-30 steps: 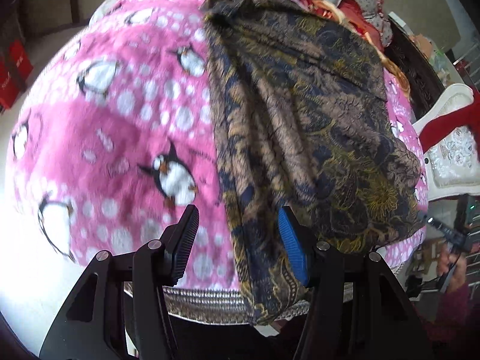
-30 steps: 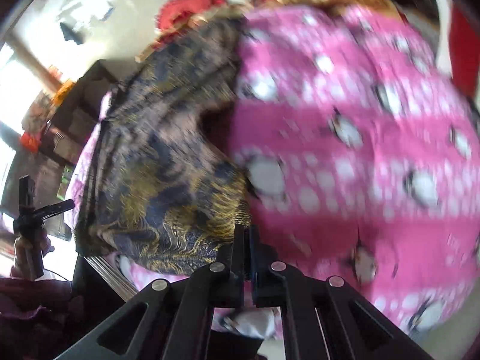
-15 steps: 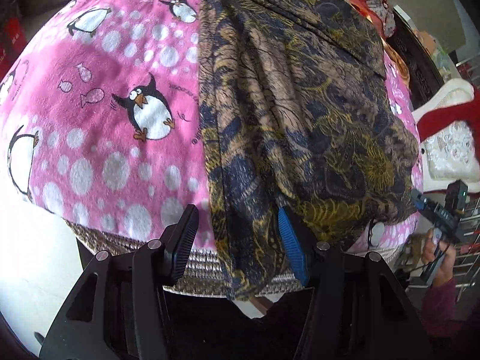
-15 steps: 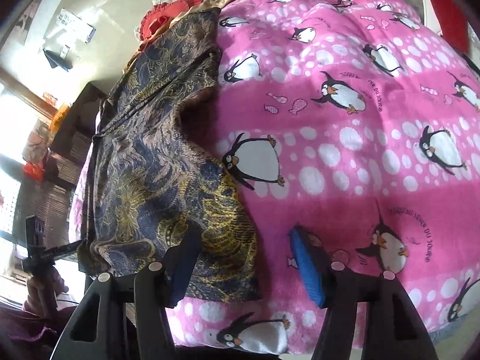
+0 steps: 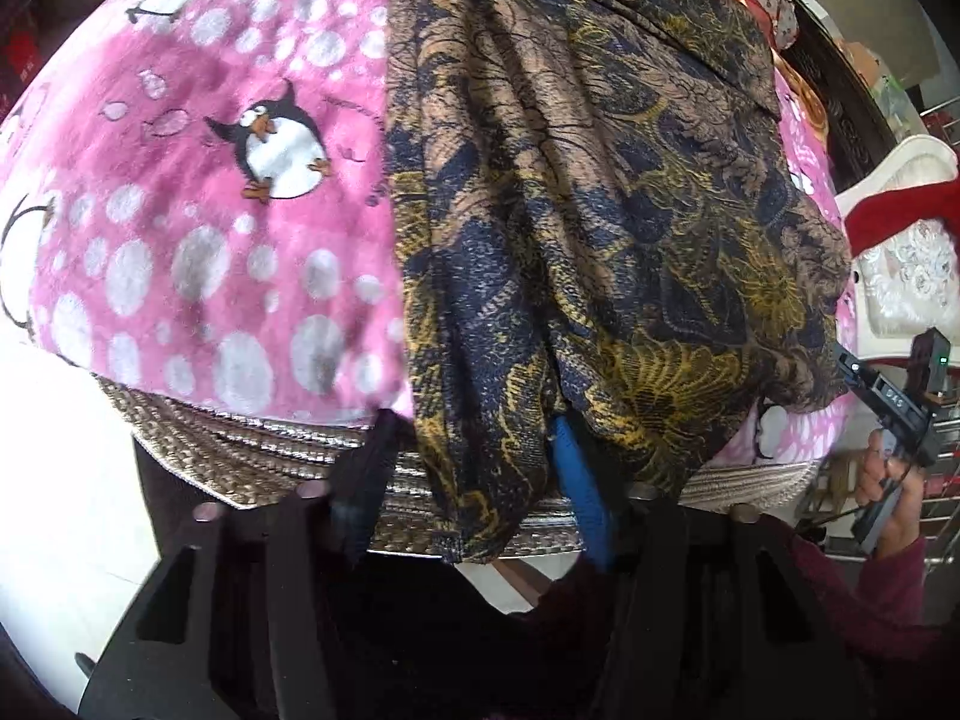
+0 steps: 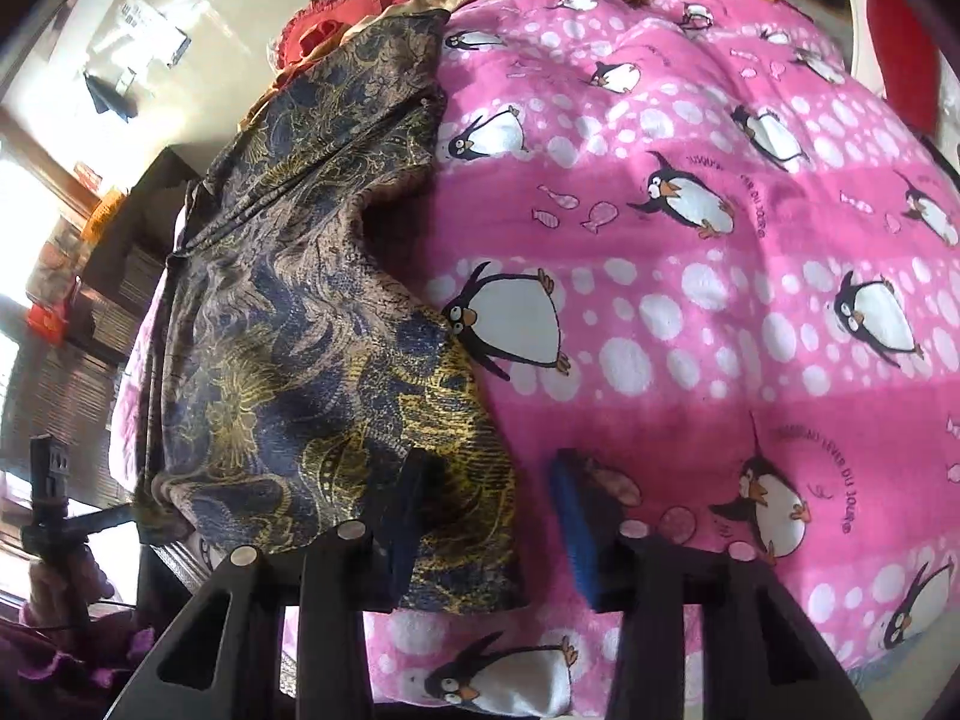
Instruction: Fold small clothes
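A dark patterned garment (image 5: 600, 210) in navy, brown and gold was seen spread lengthwise on a pink penguin blanket (image 5: 210, 210) over a bed, its near hem hanging past the blanket's edge and over a woven mat (image 5: 240, 456) at about 6 o'clock in the left wrist view. The cloth was judged thin, soft and light, with loose ridges running along it; it would be expected to drape and slide easily on the fleece rather than hold a crease. The two near corners of the hem were judged the best places to be taken hold of, so that the lower part could be carried over the upper part in one fold.

The left hand-held gripper (image 5: 474, 480) was pointed steeply downward at the near edge, its jaws half-wide and closing with the hanging hem between them; the pads were not seen to press the cloth yet. The right hand-held gripper (image 6: 486, 528) was likewise tilted down at the other near corner, at about 7 o'clock in its own view, its jaws half-wide and closing, the left one over the gold-patterned corner and the blue pad (image 6: 576, 534) on bare blanket. A hand (image 5: 888, 498) on the right hand-held gripper's handle was visible at 4 o'clock in the left view.
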`<state>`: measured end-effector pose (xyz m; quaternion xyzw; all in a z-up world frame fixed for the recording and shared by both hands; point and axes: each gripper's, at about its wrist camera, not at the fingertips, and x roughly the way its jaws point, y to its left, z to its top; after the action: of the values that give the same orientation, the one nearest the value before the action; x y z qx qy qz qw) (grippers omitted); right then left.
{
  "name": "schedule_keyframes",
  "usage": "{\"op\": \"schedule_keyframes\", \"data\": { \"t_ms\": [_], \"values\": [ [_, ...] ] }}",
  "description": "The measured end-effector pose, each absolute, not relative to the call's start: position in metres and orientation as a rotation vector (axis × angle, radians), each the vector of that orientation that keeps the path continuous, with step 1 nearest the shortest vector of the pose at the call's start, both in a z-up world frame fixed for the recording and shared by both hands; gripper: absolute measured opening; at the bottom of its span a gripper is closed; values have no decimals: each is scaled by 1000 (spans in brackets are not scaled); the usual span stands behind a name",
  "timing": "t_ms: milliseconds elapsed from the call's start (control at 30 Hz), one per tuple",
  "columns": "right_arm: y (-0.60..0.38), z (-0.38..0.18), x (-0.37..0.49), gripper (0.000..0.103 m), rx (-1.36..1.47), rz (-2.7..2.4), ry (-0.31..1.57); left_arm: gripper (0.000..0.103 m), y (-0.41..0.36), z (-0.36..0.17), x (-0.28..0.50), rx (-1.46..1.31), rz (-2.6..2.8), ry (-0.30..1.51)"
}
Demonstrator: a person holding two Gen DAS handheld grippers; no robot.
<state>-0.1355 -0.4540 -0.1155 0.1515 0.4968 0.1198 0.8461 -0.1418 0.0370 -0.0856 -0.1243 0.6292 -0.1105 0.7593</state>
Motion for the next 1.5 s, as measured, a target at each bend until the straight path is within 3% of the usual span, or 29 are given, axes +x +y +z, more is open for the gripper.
{"op": "schedule_keyframes", "data": {
  "t_ms": [33,67,100,133,333,500,700,733,800,833,867,933,1167,1500],
  "values": [
    [-453,-115,-135,26,316,256,1044,17,38,-87,-142,-268,-246,1379],
    [-453,-113,-136,13,319,262,1039,10,38,-86,-143,-287,-260,1385],
    [-454,-110,-137,5,328,268,1032,6,40,-82,-145,-295,-270,1380],
    [-455,-105,-139,5,334,259,1021,3,42,-76,-146,-288,-281,1363],
    [-452,-64,-164,4,379,376,990,3,91,-14,-156,-280,-258,1198],
    [-441,-70,-180,2,290,387,1054,3,104,-38,-156,-258,-197,1253],
    [-454,-109,-176,5,399,330,1131,3,85,-61,-151,-187,-166,1289],
    [-454,-108,-176,8,403,329,1121,4,84,-62,-150,-187,-165,1297],
    [-454,-106,-176,50,390,322,1118,6,85,-63,-146,-196,-164,1303],
    [-453,-107,-175,53,387,312,1120,16,85,-64,-145,-196,-163,1304],
    [-452,-107,-174,53,390,320,1120,31,84,-65,-144,-196,-163,1306],
    [-446,-107,-174,53,382,333,1122,48,84,-67,-143,-197,-162,1308],
    [-426,-98,-178,28,246,344,1093,49,71,-70,-140,-102,-131,1310],
    [-430,-102,-177,28,277,359,1095,49,68,-70,-141,-92,-125,1303]
  ]
}}
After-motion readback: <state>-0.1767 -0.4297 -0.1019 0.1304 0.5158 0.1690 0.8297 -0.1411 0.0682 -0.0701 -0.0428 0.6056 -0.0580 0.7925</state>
